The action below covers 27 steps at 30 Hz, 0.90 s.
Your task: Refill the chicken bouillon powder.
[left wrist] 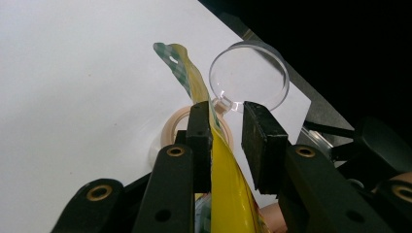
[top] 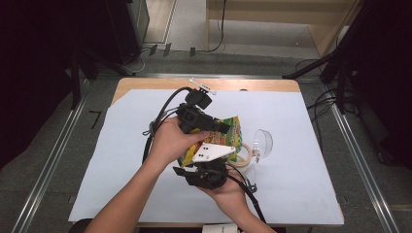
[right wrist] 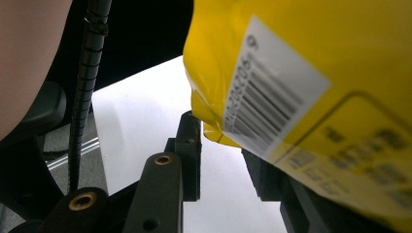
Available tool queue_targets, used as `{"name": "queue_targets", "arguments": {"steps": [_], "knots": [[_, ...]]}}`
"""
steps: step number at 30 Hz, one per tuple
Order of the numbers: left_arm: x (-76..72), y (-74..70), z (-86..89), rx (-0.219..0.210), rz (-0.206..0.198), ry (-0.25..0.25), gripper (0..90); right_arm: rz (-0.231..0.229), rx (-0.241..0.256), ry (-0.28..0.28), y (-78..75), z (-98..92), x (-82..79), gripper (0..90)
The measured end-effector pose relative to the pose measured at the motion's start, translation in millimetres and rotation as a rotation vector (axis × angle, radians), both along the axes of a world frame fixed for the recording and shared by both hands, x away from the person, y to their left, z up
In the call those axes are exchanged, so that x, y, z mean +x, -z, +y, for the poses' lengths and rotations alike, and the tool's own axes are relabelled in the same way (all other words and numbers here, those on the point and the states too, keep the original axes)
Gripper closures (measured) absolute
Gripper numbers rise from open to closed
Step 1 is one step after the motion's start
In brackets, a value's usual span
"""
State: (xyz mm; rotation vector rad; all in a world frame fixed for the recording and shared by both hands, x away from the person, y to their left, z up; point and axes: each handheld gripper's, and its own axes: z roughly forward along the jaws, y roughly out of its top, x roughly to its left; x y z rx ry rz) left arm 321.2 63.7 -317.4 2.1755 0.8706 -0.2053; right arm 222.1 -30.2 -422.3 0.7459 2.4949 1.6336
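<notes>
High view showed a yellow snack bag (top: 232,133) held up over the middle of the pale sheet (top: 301,145) that covered the table (top: 145,83), caught between the person's two hand-held grippers. The bag was crinkled foil, bright yellow with green and red printing on the face turned toward the far side of the table. The left gripper (top: 214,127) came at it from above and the right gripper (top: 206,170), with its grey three-cornered plate on top, sat under it nearer the person.

In the left gripper view the bag (left wrist: 226,179) ran as a thin yellow edge up between the black jaws, lying against the left jaw while a clear gap stood between it and the right jaw, so the jaws were parted and not pinching. Its top end (left wrist: 175,60) twisted over and showed a green checked seal with a small hang hole.

In the right gripper view the bag (right wrist: 291,58) hung close above the jaws, its back plain yellow with a white barcode label (right wrist: 272,92) and blurred dark print. One lower corner dipped into the wide gap between the jaws without being clamped.

Just beyond the bag on the sheet lay a roll of tape (left wrist: 170,127) and a clear plastic cup (left wrist: 248,75) tipped on its side, close beside each other.
</notes>
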Motion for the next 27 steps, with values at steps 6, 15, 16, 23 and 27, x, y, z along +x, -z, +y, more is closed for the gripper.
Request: {"name": "queue_targets", "arguments": {"steps": [6,15,16,23,27], "knots": [[3.7,0.9,0.0,-0.007,0.014,0.005,74.0,-0.001,-0.005,0.002,-0.3,-0.2,1.4,70.9],[5.8,1.4,-0.8,-0.009,0.019,0.006,73.7,-0.002,-0.015,0.004,-1.3,-0.9,1.9,70.9],[5.6,1.3,-0.8,-0.010,0.019,0.004,73.7,-0.002,-0.014,0.003,-1.4,-0.8,1.9,70.9],[5.1,0.6,-1.2,-0.010,0.016,0.006,73.5,-0.014,-0.020,0.007,-2.4,-1.2,1.5,70.9],[4.9,1.8,-1.3,-0.009,0.017,0.009,73.4,-0.008,-0.021,0.004,-1.6,-1.3,1.2,70.9]]}}
